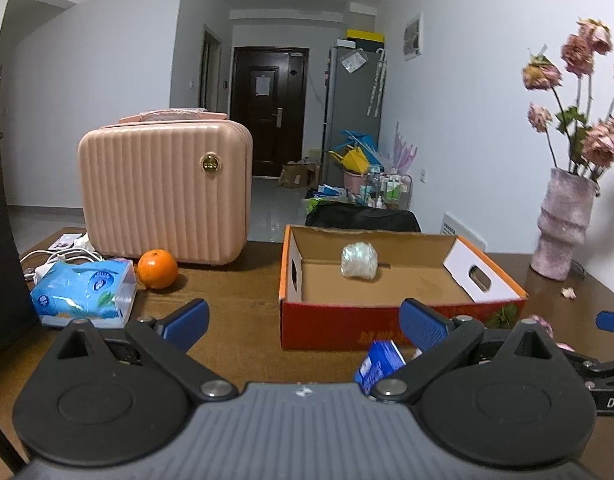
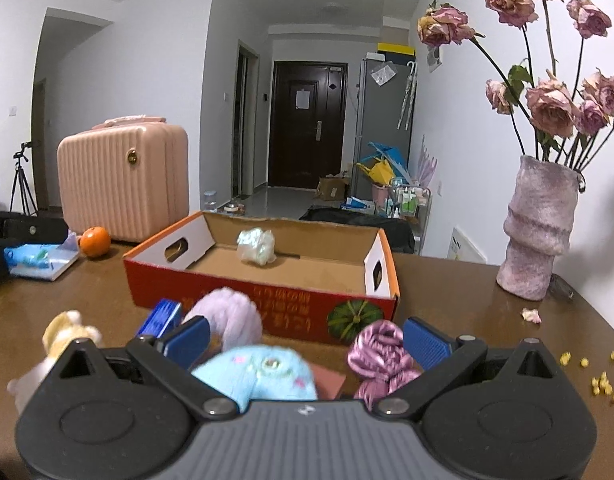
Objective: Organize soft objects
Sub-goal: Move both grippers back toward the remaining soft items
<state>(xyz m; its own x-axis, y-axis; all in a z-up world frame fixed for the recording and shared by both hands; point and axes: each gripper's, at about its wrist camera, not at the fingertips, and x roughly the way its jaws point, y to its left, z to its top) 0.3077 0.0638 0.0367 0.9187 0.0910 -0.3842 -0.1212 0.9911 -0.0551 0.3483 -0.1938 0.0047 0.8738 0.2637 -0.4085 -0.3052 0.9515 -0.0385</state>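
Note:
An open orange cardboard box (image 1: 391, 322) (image 2: 263, 312) sits on the brown table; a white crumpled soft ball (image 1: 359, 261) (image 2: 256, 246) lies inside at its back wall. My left gripper (image 1: 303, 326) is open and empty, in front of the box. My right gripper (image 2: 305, 340) is open, above a cluster of soft items: a light-blue plush (image 2: 263, 372), a lilac fluffy ball (image 2: 229, 314), a purple satin scrunchie (image 2: 377, 354) and a cream plush (image 2: 69, 332). A small blue packet (image 1: 379, 364) (image 2: 159, 318) lies near the box front.
A pink ribbed case (image 1: 165, 188) (image 2: 123, 184), an orange (image 1: 157, 269) (image 2: 95, 242) and a blue tissue pack (image 1: 85, 294) (image 2: 41, 260) stand at the left. A pink vase of dried roses (image 1: 565, 228) (image 2: 539, 228) stands right. Yellow crumbs (image 2: 599, 376) lie on the table.

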